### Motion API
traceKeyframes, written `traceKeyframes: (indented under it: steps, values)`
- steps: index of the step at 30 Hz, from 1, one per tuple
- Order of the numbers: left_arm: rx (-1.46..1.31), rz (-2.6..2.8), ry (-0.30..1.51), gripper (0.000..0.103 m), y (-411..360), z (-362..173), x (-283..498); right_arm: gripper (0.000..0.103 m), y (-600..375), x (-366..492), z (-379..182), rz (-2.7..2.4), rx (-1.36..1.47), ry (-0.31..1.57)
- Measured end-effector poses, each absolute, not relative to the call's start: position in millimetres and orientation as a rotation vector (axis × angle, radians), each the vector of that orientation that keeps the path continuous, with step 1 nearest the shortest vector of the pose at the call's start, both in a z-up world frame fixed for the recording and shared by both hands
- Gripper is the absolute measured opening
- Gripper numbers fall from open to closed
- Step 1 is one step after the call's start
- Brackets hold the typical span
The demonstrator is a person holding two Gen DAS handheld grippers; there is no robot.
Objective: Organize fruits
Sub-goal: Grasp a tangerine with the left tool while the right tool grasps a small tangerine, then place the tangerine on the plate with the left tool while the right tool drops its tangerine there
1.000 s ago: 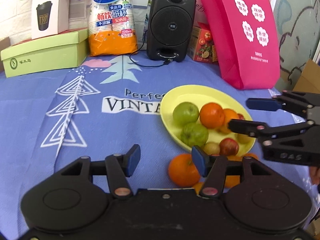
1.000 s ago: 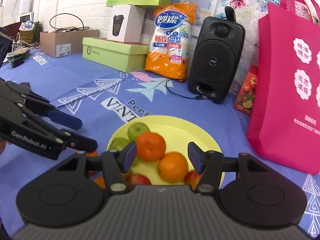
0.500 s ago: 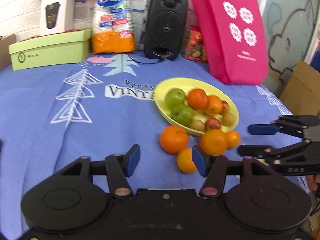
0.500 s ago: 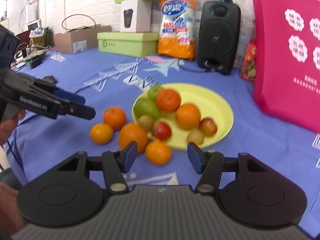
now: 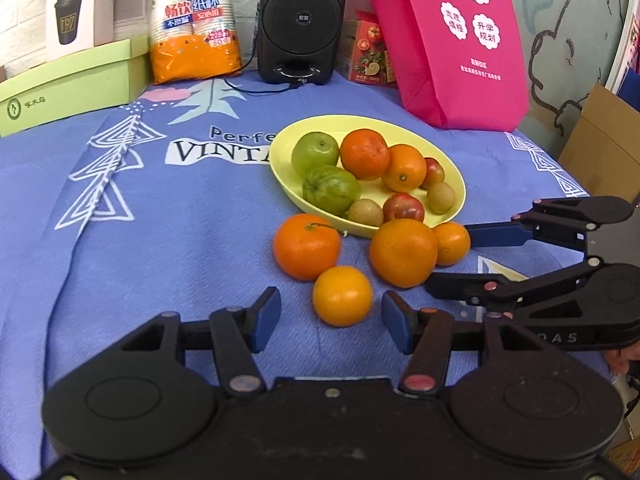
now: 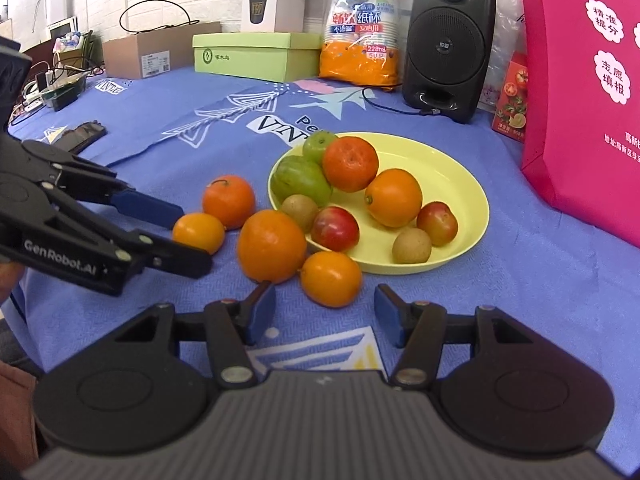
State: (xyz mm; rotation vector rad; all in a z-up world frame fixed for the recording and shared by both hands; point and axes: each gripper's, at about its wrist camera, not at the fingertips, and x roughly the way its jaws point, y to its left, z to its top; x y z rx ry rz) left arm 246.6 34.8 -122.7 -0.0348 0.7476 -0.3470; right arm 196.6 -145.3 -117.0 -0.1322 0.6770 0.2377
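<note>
Blue printed tablecloth (image 5: 192,216) carries a round yellow plastic plate (image 6: 460,184) of fruit; four loose oranges (image 5: 403,252) lie just beside it. Left gripper (image 5: 330,316) and right gripper (image 6: 324,314) both gape, empty.

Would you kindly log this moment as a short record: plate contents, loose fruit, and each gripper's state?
plate: yellow, holds two green fruits, two oranges, two red fruits, two kiwis
loose oranges: four on the cloth, beside the plate's near rim
left gripper: open, the nearest small orange lies ahead between its fingers, not gripped
right gripper: open, another small orange just ahead, not gripped
behind: speaker, pink bag
</note>
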Motion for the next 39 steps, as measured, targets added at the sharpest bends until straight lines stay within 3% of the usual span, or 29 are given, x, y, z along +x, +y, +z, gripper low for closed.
traceKeyframes:
  steps: [5,13,32,39]
  values:
    - [-0.035,-0.382,0.750,0.042,28,-124,247,0.055,-143,201,-117,0.252,-0.139,0.679]
    - [-0.050,-0.390,0.753,0.032,31,-124,245,0.055,-139,206,-118,0.283,-0.144,0.682]
    - [-0.070,-0.384,0.764,0.032,34,-125,248,0.054,-149,205,-117,0.229,-0.146,0.686]
    - [-0.069,-0.384,0.763,0.032,33,-126,248,0.044,-146,215,-120,0.243,-0.111,0.688]
